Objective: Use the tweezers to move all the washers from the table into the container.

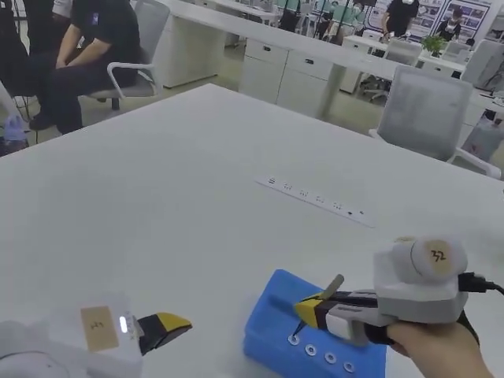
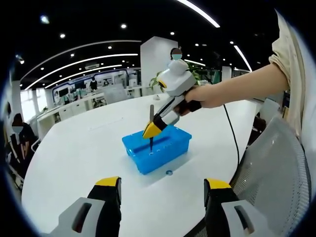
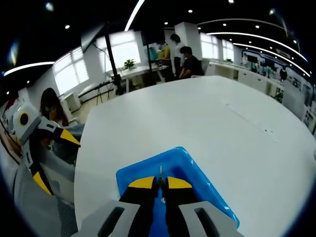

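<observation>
A blue container (image 1: 272, 327) stands near the table's front edge. My right gripper (image 1: 309, 309) is shut on thin metal tweezers (image 1: 299, 327), which point down, their tip at the container's near rim. Several small rings (image 1: 329, 359) lie in a row along that rim. In the left gripper view the tweezers (image 2: 151, 140) dip into the container (image 2: 168, 145), and one washer (image 2: 169, 173) lies on the table just in front of it. My left gripper (image 2: 163, 190) is open and holds nothing; it hovers left of the container (image 1: 165, 324).
A flat power strip (image 1: 315, 197) lies on the white table (image 1: 157, 197) beyond the container. Office chairs (image 1: 425, 110) stand at the far edge, and a person sits at the far left (image 1: 87, 47). A grey chair back (image 2: 276, 168) is close on my right.
</observation>
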A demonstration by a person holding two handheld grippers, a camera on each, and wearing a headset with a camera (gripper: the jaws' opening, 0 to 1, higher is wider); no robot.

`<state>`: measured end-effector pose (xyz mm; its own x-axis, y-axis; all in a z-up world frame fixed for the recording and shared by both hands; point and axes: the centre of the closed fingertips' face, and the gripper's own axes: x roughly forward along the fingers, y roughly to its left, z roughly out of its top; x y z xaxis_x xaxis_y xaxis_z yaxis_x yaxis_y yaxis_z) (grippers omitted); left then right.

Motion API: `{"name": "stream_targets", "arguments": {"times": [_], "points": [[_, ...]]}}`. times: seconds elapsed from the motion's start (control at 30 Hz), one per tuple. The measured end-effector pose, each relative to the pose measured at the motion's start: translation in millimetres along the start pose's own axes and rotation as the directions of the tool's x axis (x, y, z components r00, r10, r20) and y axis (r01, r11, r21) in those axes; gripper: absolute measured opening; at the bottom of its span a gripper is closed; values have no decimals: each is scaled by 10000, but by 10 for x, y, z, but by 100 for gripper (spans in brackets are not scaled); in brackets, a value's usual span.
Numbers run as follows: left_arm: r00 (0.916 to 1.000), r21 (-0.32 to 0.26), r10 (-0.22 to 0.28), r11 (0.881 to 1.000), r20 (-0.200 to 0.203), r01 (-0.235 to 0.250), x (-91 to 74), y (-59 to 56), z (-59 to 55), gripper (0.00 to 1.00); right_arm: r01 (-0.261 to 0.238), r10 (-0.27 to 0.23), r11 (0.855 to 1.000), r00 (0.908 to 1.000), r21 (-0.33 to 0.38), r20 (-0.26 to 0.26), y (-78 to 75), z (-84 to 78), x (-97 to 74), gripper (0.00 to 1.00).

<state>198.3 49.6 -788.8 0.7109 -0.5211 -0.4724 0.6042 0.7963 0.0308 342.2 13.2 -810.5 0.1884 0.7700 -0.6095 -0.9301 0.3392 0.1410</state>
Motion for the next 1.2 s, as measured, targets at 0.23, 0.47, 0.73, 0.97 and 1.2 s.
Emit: {"name": "stream_targets", "arguments": {"times": [0.23,0.47,0.73,0.97,1.2], "points": [[10000,20,-24,10000,-25,24,-5,0,-8,68,-63,62,10000,9990,14,444,125,87,-135,4],[10000,56,-34,10000,-55,34,-7,-1,-15,68,-187,181,9998,9960,55,877,292,109,-286,4],[9999,112,-90,9999,-89,91,2,-22,-15,68,-521,498,9984,9936,200,1010,453,72,-367,4],[9999,139,-108,9998,-131,110,5,-36,-24,67,-889,852,9954,9920,353,935,604,-31,-327,4],[9997,104,-159,9998,-169,161,10,-47,-31,68,-1095,1077,9934,9929,331,500,691,-184,-191,4]]}}
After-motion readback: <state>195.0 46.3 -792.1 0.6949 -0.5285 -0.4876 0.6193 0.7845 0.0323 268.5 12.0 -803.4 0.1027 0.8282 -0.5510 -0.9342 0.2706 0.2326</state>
